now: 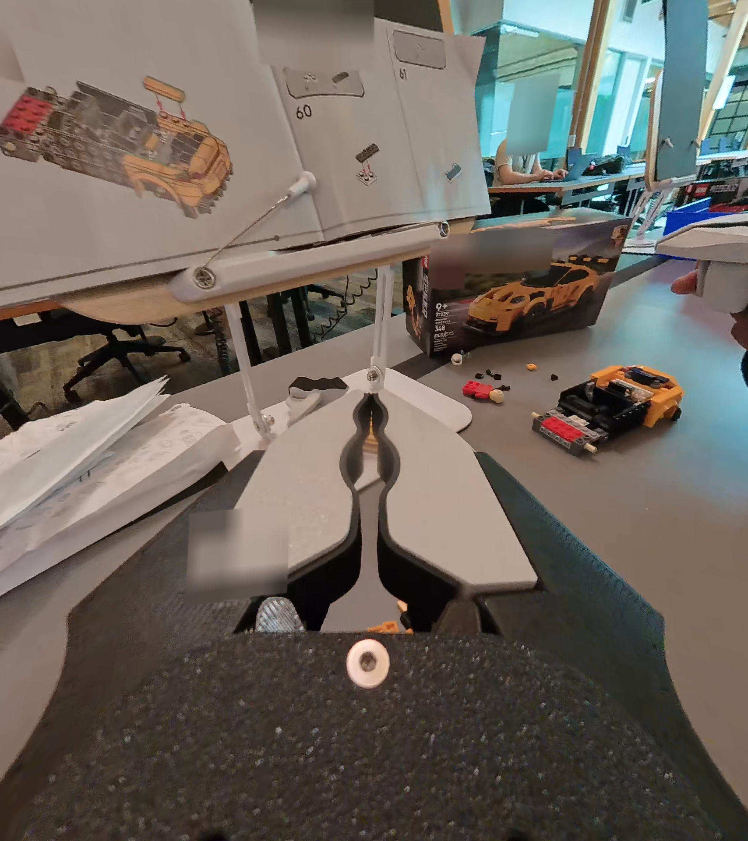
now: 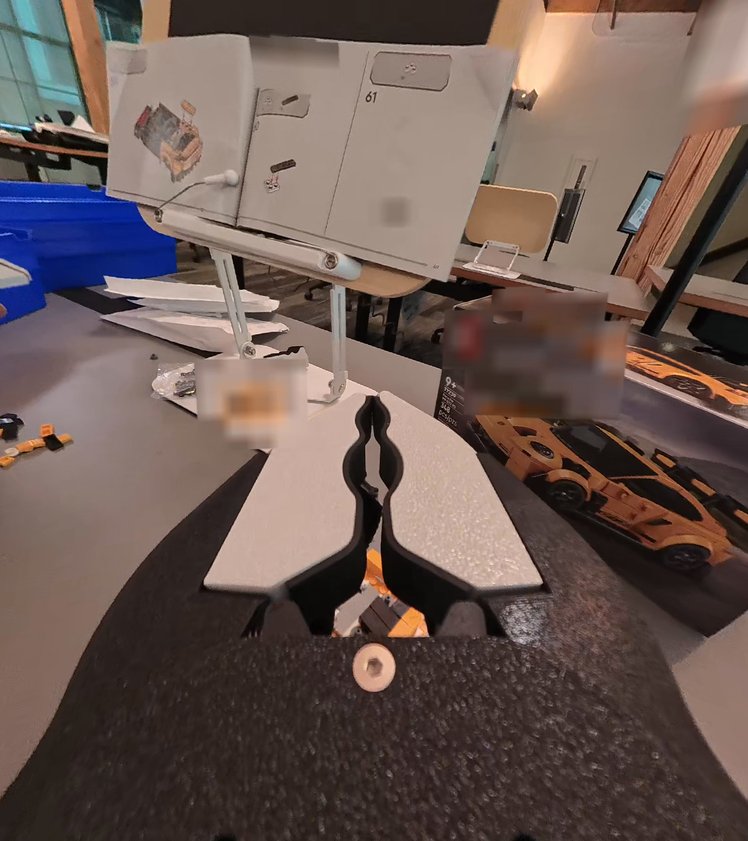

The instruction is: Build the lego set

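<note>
My fingers (image 1: 445,496) are pale grey, edged black, on a speckled black body. The car (image 1: 609,407) is orange and black with red bricks. Grey table (image 1: 636,523), blue bins (image 2: 67,227).

The left tongs (image 1: 370,402) have two flat, pale grey fingers (image 1: 299,491) with wavy inner edges lined in black rubber, set into a coarse, speckled black body that carries a white washer with a hex screw (image 1: 367,662) at its centre. The right tongs (image 2: 372,402) are the same build: grainy pale grey fingers (image 2: 449,509), black lining, rough black housing and a pale hex screw (image 2: 373,667). In the left wrist view, at three o'clock, the other tool shows a pale grey shell with black parts.
</note>
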A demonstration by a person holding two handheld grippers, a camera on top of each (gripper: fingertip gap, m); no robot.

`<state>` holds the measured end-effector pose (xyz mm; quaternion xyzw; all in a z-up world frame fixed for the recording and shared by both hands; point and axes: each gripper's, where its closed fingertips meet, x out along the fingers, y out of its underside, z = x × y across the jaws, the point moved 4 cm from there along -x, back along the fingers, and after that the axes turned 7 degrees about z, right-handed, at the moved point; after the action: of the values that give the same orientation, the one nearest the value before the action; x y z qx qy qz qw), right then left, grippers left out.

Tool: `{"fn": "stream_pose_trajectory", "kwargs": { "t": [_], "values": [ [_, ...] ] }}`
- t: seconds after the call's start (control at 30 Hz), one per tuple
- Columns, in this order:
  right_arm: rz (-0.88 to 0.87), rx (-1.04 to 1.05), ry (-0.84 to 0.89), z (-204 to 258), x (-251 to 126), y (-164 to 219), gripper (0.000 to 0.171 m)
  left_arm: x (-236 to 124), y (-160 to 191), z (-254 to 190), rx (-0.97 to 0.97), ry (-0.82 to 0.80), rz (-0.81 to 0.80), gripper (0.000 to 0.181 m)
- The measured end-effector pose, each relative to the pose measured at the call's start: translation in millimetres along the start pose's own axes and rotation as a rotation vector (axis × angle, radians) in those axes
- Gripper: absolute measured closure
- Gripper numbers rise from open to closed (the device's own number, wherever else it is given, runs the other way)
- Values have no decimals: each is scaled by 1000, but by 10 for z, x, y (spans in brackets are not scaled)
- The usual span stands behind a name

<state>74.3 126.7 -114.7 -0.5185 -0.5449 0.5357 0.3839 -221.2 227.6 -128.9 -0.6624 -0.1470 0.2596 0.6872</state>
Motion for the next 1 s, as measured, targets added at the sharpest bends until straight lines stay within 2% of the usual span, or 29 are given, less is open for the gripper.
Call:
{"fn": "stream_pose_trajectory", "kwargs": {
  "t": [0.1,0.2,0.4,0.53,0.63,0.77,0.87,1.0],
  "values": [
    [-14,7,27,52,4,-14,171,-94,-54,70,72,-59,-18,181],
    [-66,6,46,161,49,-188,171,-171,-292,130,41,-97,-103,181],
    [-182,17,94,450,361,-872,171,-130,-863,211,7,-172,-141,181],
    [-185,54,102,625,764,-1325,171,-90,-1103,296,-51,-203,-174,181],
    [-148,49,142,722,1169,-1456,171,-83,-1050,358,-44,-221,-168,181],
    [-101,88,156,803,1563,-1233,171,-132,-828,483,-50,-238,-168,181],
    [-73,42,143,833,1692,-1076,171,-149,-699,590,-91,-237,-187,181],
    [-131,61,138,760,1565,-1191,171,-78,-541,613,-146,-220,-183,181]
  ]
}}
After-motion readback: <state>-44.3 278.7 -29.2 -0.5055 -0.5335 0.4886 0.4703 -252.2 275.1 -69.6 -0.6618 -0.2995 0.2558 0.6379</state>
